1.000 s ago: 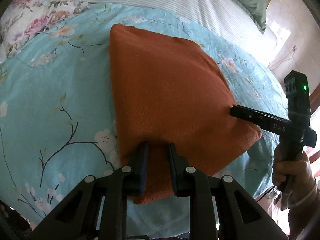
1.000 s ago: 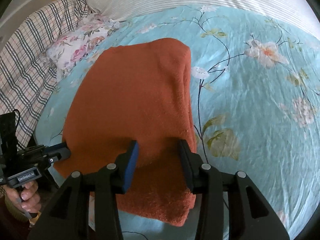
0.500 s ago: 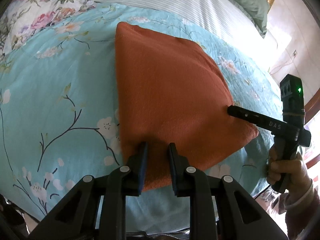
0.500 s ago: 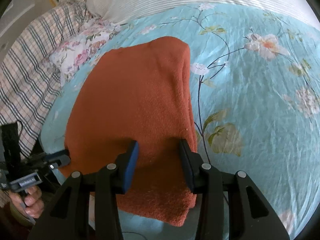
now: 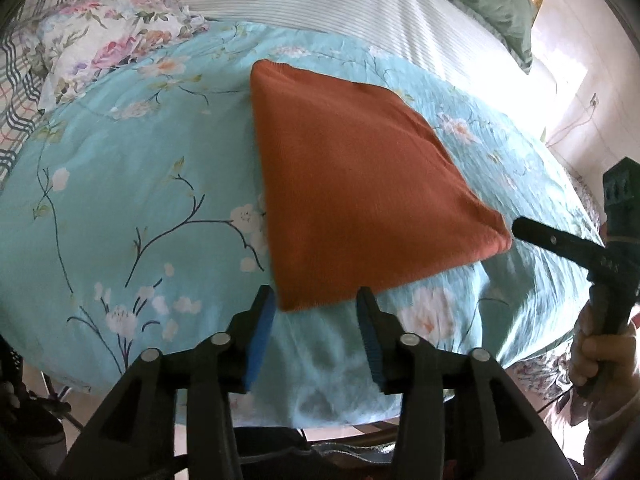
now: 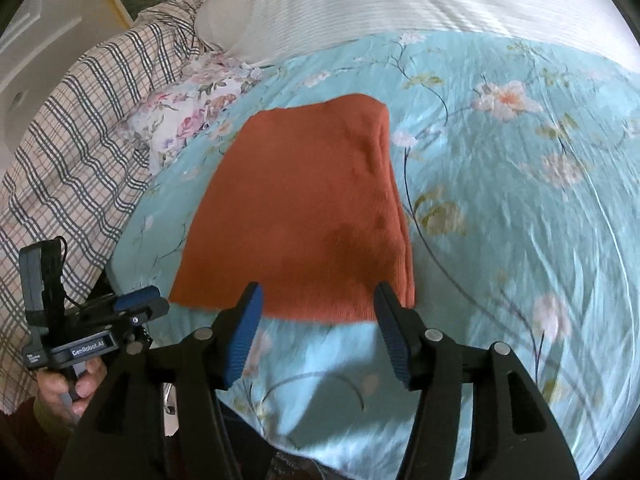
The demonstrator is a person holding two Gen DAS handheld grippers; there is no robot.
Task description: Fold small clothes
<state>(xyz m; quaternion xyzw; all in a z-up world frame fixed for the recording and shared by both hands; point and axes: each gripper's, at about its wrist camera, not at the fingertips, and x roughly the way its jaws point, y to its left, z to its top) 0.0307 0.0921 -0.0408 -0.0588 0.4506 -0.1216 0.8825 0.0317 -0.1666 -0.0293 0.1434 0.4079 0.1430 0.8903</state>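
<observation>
Orange knitwear [image 5: 352, 184] lies folded into a compact rectangle on the turquoise floral bedspread [image 5: 120, 184], close to the bedspread's near edge, with one doubled edge running along its right side in the right wrist view [image 6: 390, 200]. Both tools are free of it. Left gripper [image 5: 316, 304] hovers just short of the garment's near-left corner with its blue-padded jaws spread wide and nothing between them. Right gripper [image 6: 318, 304] sits at the near hem, jaws equally wide apart, also empty; whether its tips touch the cloth I cannot tell.

My reading is that the fold is set down and the step in hand is the release and tidy-up, or a last fold if a smaller packet is wanted. To do it well, both tools should lift clear straight back and slightly up, so a pad does not snag the knit and drag the top layer askew. If another fold follows, each gripper should pinch all layers at a near corner, not only the top one, and the two should travel together toward the far edge of the rectangle, landing corner on corner. Soft knit stretches, so a light, even pull suits it. A plaid blanket [image 6: 80, 128] and floral pillow [image 6: 192, 108] lie well apart at the bed's side.
</observation>
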